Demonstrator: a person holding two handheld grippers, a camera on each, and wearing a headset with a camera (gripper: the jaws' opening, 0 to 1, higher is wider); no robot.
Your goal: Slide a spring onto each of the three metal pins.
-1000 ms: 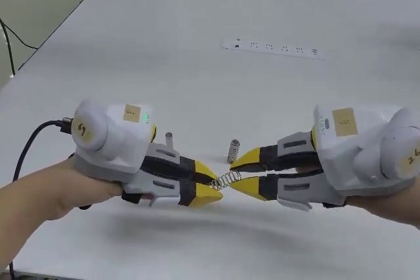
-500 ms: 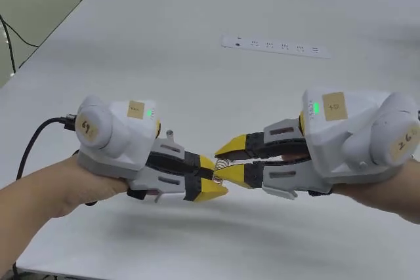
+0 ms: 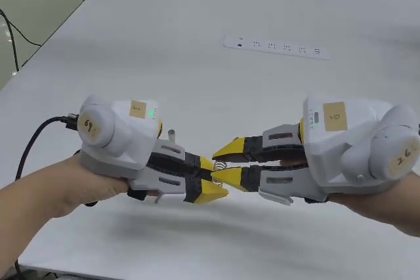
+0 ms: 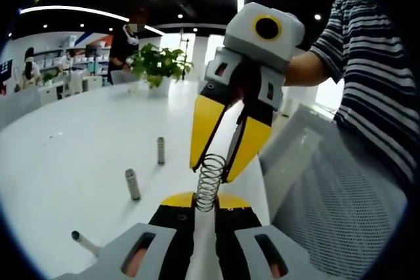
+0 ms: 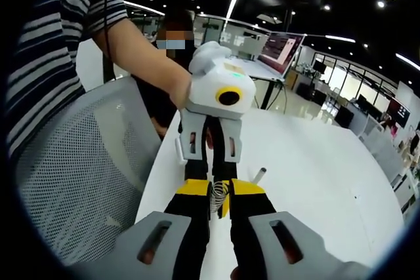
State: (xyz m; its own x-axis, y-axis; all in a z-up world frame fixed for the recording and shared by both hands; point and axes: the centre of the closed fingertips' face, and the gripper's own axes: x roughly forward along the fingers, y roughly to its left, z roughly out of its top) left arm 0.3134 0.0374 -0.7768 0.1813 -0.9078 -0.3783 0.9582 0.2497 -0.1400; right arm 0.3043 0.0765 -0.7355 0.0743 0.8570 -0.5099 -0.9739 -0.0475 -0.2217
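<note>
Spring (image 4: pixel 209 181) in mid-air between the two tools, over the near part of the desk (image 4: pixel 79 142) and not yet on any pin; the left tool (image 4: pixel 205 202) is pressed together on its lower end, so the coil stands straight out from those jaws; the right tool (image 4: pixel 212 168), coming in from opposite, has its yellow jaws spread in a V to either side of the coil's free end; whether its pads touch the wire I cannot tell.

In the left gripper view three pins stand on the desk, well apart from the spring: a far pin (image 4: pixel 161 150), a middle pin (image 4: pixel 133 183) and a near pin (image 4: pixel 84 244), which leans in the fisheye picture; the near pin looks bare; the middle pin has a ribbed upper part that may be a spring already seated, but it is too small to be sure; the same goes for the far pin.

By my judgement the task is in its early or middle part; this spring is being passed or re-gripped between the tools; it has yet to be carried to a pin, lined up over the tip and slid down; at least one pin, likely more, remains to be fitted.
</note>
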